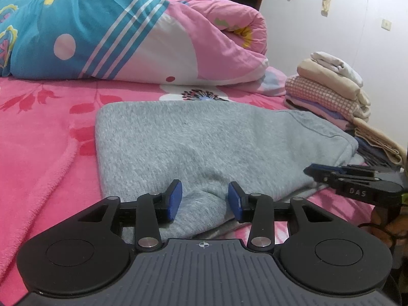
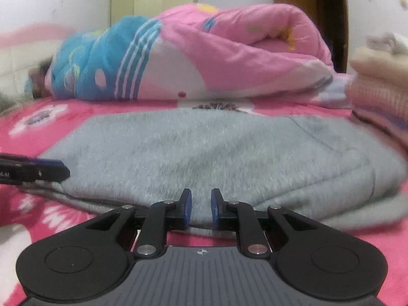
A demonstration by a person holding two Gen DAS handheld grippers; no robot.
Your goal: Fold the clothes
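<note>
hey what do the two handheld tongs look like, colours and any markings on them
Both tongs, left and right, are black linkage arms with silver pivot pins, round black discs either side and a ribbed grey centre plate bearing a small crosshair mark. The finger pads are blue. White lettering "DAS" shows on the right one's side.

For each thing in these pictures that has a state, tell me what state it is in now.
grey garment: folded over, lying flat on the bed.
left gripper: fingers apart, a raised fold of the grey cloth between them.
right gripper: narrow gap, near edge of the garment between its fingers; grip unclear.
quilt: rolled up behind the garment.
stack of clothes: folded and piled.
</note>
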